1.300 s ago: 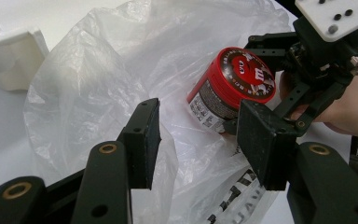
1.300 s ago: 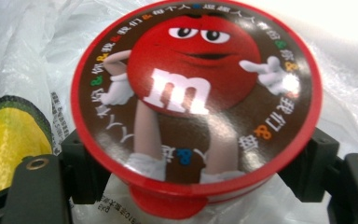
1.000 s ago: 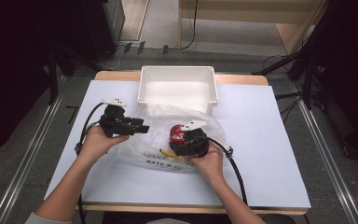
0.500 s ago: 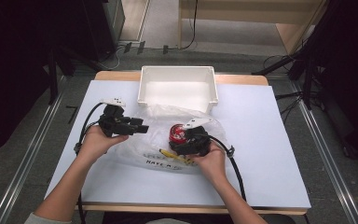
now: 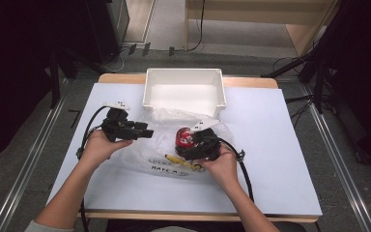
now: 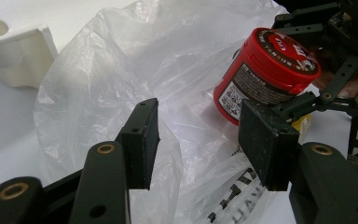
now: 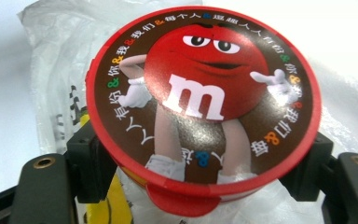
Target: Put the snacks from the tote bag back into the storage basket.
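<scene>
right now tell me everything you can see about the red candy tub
The red candy tub is a short round canister, plastic by its look, with a red lid whose brown face shows a red cartoon candy figure and a white "m". A label with small print and a barcode wraps its side. It sits tilted on the clear plastic bag, clamped at its sides by the right gripper. Its lid is on.

White tray [image 5: 183, 86] at table's [image 5: 280, 159] far edge
</scene>
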`<action>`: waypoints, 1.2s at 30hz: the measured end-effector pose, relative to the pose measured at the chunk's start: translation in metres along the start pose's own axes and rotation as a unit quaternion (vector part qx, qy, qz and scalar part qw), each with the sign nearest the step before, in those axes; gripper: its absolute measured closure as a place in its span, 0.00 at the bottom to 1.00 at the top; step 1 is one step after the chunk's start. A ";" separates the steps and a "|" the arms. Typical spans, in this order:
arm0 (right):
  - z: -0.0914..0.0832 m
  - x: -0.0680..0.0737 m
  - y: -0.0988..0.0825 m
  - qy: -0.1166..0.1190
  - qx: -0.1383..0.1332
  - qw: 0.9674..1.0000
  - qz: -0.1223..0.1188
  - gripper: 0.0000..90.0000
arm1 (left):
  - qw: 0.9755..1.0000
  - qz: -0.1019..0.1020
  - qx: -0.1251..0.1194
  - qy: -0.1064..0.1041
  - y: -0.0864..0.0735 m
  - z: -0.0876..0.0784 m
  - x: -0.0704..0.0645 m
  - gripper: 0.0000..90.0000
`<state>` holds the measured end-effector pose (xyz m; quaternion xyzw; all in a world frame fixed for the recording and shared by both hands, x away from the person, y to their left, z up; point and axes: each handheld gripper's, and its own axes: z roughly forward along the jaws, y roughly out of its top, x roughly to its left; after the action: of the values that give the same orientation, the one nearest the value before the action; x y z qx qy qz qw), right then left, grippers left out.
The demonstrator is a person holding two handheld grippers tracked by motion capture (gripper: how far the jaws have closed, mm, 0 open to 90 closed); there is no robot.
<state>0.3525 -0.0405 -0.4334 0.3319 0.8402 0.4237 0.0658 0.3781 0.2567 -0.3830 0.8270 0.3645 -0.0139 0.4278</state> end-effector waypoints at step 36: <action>-0.025 -0.005 0.043 0.031 0.013 0.999 -0.033 0.29 | 1.000 -0.006 0.012 0.004 -0.001 -0.006 0.008 0.54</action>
<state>0.3676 -0.0424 -0.3861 0.2917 0.8577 0.4206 0.0491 0.3816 0.2665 -0.3823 0.8302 0.3706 -0.0174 0.4160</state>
